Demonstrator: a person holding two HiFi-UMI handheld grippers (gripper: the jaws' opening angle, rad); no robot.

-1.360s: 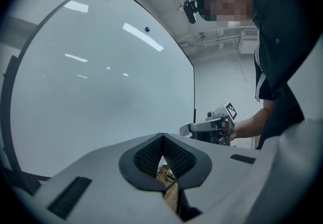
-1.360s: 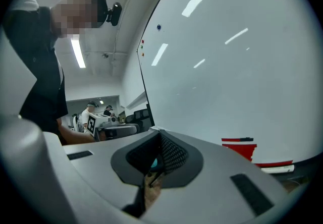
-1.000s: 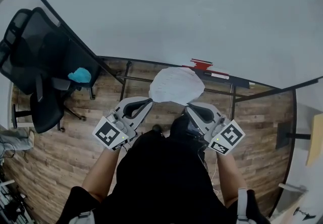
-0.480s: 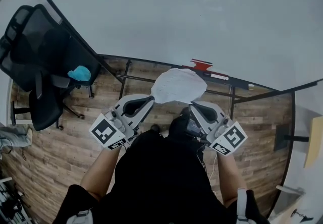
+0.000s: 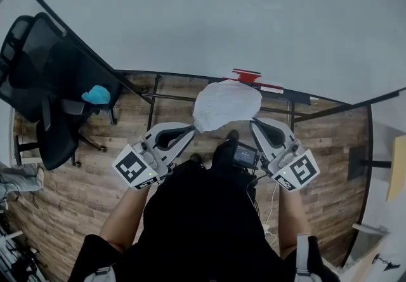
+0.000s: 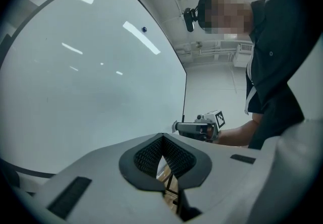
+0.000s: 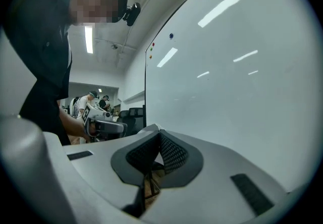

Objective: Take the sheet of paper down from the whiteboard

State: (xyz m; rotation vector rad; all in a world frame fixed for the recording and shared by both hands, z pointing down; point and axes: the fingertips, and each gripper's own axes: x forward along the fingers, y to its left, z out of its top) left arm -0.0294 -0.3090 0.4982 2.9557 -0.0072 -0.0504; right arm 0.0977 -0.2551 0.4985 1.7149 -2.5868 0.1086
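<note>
The sheet of paper hangs just in front of the whiteboard, off its surface, opposite edges clenched in the left tongs and right tongs.

Person has a black short-sleeve top w/ white bits at the shoulders, & a black head strap w/ a small cam. L gripper & R gripper are light grey w/ black bumpy pads; each has a cube w/ black-and-white squares. Thin white cable near the R one
</note>
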